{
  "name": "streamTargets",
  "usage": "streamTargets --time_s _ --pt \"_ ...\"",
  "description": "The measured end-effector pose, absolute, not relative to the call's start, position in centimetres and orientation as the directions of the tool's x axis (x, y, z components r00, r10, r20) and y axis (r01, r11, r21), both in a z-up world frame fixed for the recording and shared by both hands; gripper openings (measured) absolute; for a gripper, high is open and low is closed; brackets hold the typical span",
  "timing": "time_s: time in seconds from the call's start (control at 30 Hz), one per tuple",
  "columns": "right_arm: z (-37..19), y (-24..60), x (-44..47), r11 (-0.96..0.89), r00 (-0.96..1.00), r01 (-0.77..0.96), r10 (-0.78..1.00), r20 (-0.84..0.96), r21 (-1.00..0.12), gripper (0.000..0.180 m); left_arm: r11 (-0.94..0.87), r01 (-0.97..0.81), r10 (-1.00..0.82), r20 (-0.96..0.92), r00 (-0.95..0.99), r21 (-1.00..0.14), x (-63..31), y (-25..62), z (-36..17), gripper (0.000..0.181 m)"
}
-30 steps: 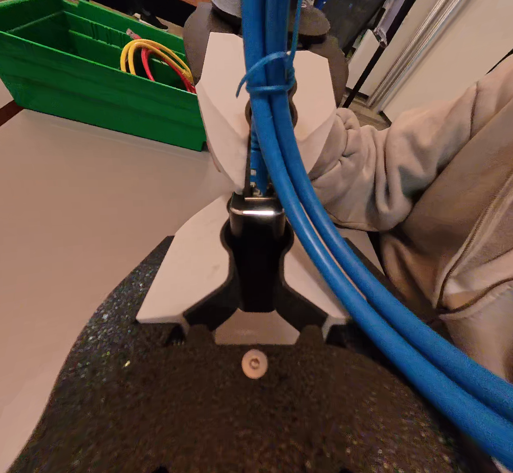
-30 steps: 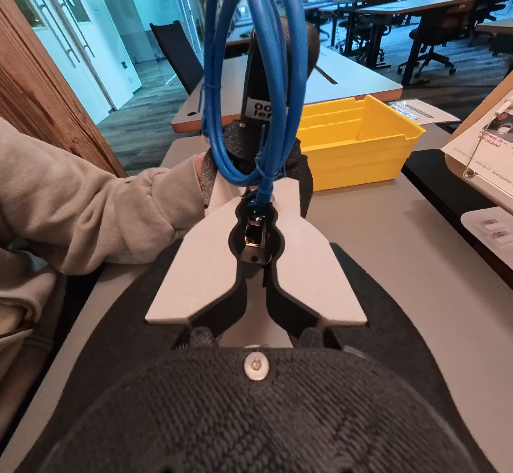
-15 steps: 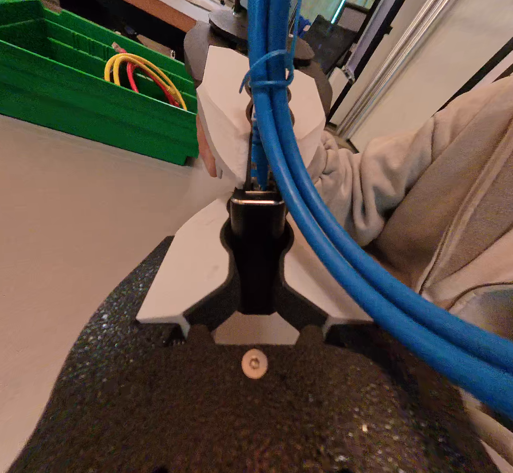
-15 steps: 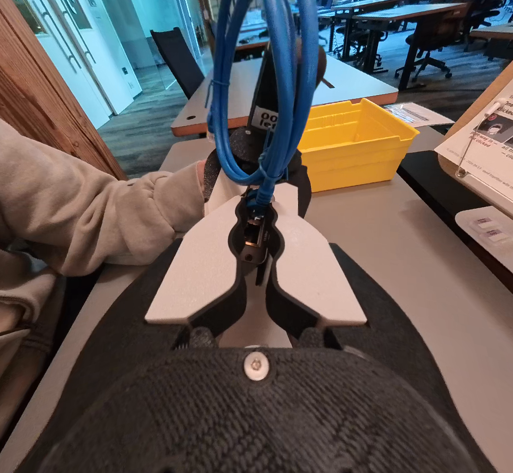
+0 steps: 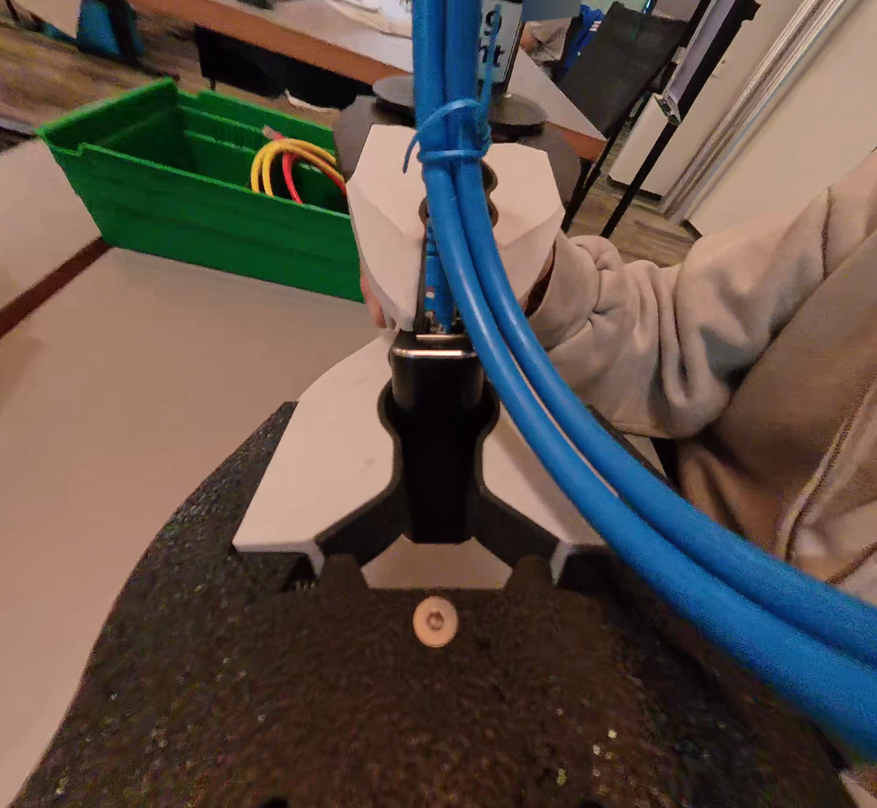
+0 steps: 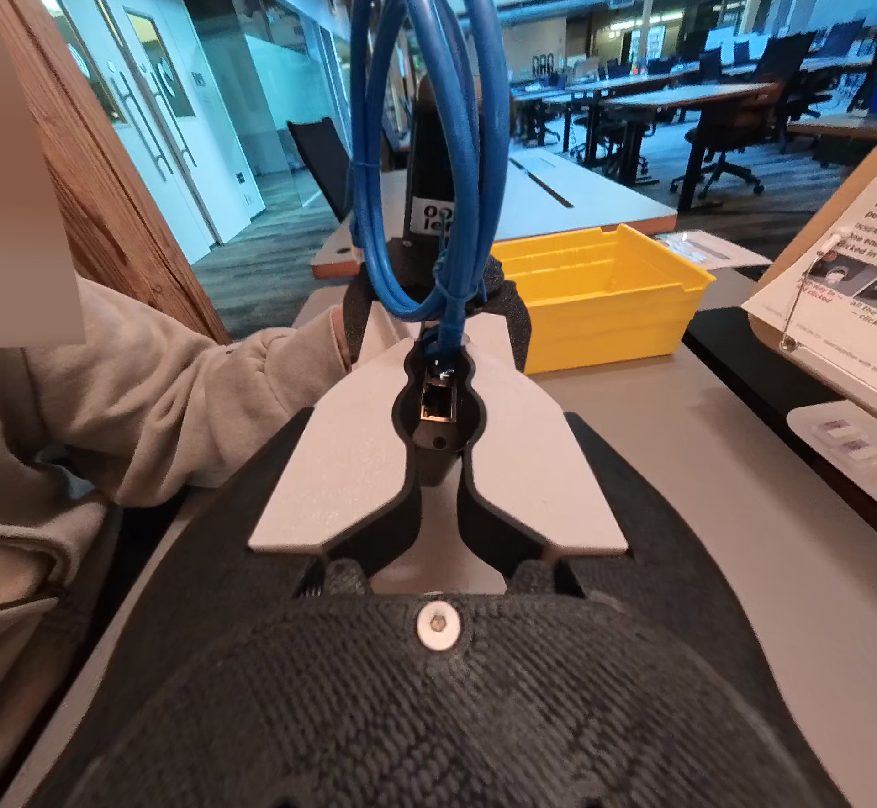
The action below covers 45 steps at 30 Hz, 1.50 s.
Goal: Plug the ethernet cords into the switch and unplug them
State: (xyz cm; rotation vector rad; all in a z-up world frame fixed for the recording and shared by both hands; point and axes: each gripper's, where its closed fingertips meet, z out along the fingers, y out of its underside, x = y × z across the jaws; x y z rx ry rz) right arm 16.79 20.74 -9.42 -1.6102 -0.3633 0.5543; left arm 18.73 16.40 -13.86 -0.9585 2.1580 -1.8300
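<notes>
Here the left claw [image 5: 434, 358] clamps the black switch [image 5: 434, 410], blue cord [image 5: 498, 334] plugged in

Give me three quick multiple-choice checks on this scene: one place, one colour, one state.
1. Where do the yellow and red cords lie?
A. in the green bin
B. on the floor
C. in a gripper

2. What colour is the cord meeting the switch?
A. red
B. yellow
C. blue

3. How is the left gripper?
A. open and empty
B. shut on the switch
C. out of view

Answers:
1. A: the yellow and red cords loop inside the green bin.
2. C: the blue cord runs to the switch.
3. B: the left gripper clamps the black body between its fingers.
</notes>
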Motion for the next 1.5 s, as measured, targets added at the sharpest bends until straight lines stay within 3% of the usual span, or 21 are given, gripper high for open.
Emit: streamTargets --time_s 0.1,0.33,0.5,0.63,0.87,1.03,1.3,1.5 --pt "-7.7 20.2 17.3 -0.034 0.831 -0.150 0.537 -0.145 -0.988 0.013 0.037 -0.240 -0.618 0.167 -0.768 -0.970 19.5 16.4 -12.0 0.029" --pt "-5.5 19.7 19.9 0.046 0.795 -0.424 0.497 -0.347 -0.905 0.013 -0.031 0.002 -0.739 0.022 -0.674 -1.000 20.6 18.0 -8.5 0.046" --pt "-5.4 19.4 22.3 0.084 0.767 -0.548 0.447 -0.460 -0.832 0.014 0.340 0.112 -0.825 -0.353 -0.440 -0.934 21.6 19.1 -8.9 0.078" --pt "-5.1 19.4 22.6 0.110 0.724 -0.625 0.452 -0.521 -0.772 0.014 0.539 0.074 -0.791 -0.535 -0.297 -0.839 23.2 19.2 -10.1 0.086" --pt "-5.1 19.4 23.5 0.110 0.492 -0.835 0.586 -0.644 -0.539 0.014 0.686 0.199 -0.704 -0.708 -0.065 -0.700 23.7 19.2 -8.8 0.088" --pt "-5.1 19.5 23.1 0.116 0.544 -0.797 0.566 -0.619 -0.593 0.014 0.666 0.262 -0.707 -0.703 -0.075 -0.698 22.9 19.2 -8.2 0.068" --pt "-4.6 19.3 22.8 0.132 0.542 -0.797 0.589 -0.600 -0.590 0.014 0.722 0.276 -0.658 -0.753 -0.011 -0.635 22.3 19.0 -7.3 0.068" --pt "-4.3 19.3 22.4 0.142 0.558 -0.782 0.594 -0.579 -0.607 0.014 0.672 0.317 -0.693 -0.719 -0.052 -0.670 21.7 18.8 -6.9 0.067"
